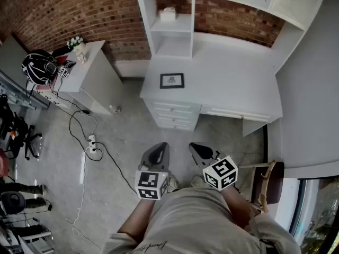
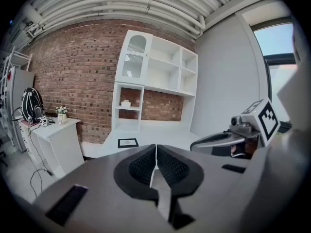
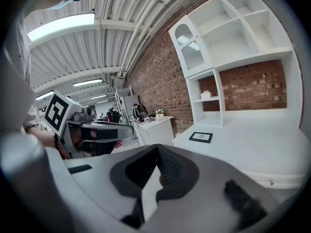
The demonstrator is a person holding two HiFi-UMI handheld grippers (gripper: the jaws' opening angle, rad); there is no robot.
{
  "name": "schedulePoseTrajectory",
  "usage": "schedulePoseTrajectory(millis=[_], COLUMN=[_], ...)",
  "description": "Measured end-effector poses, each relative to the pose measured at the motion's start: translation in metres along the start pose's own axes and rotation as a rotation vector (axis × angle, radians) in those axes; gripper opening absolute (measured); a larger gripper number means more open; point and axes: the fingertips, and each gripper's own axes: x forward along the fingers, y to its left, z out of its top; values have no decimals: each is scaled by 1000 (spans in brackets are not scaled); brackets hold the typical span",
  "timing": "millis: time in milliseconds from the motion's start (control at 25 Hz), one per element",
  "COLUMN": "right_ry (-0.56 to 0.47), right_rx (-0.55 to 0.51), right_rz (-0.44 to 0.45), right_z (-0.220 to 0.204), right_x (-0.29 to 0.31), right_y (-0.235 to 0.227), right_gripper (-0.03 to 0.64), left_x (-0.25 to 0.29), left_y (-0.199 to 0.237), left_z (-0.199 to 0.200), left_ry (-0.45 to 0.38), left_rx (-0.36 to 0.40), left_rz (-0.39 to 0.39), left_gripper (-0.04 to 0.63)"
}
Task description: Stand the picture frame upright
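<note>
The picture frame (image 1: 172,80) lies flat and face up on the white desk (image 1: 238,83), near its front left corner below the shelf unit (image 1: 170,30), its long side running along the desk's front edge. The left gripper (image 1: 160,147) and right gripper (image 1: 195,147) are both closed and empty, held side by side well short of the desk.
</note>
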Motion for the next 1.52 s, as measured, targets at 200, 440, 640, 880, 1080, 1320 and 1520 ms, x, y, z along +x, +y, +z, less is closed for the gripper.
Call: schedulePoseTrajectory(millis=[200, 440, 640, 880, 1080, 1320, 1520], right_ry=[6, 0, -46, -65, -71, -49, -45], right_rx=[-10, -14, 6, 19, 15, 34, 36], right_rz=[5, -2, -11, -22, -39, -63, -74], right_z=[0, 6, 16, 24, 23, 16, 18], right_x=[5, 15, 25, 46, 58, 65, 72], right_y=[3, 8, 17, 33, 47, 51, 41], right_gripper=[28, 28, 29, 29, 29, 29, 29], left_x=[-1, -4, -13, -20, -25, -25, -13], left_y=[4, 17, 34, 55, 68, 83, 87], left_z=[-1, 5, 5, -1, -9, -12, -11], left_ry=[4, -5, -12, 8, 19, 19, 17], left_rx=[4, 29, 29, 41, 40, 20, 15], left_rz=[-5, -8, 1, -24, -52, -65, -77], left_gripper=[18, 18, 18, 18, 18, 18, 18])
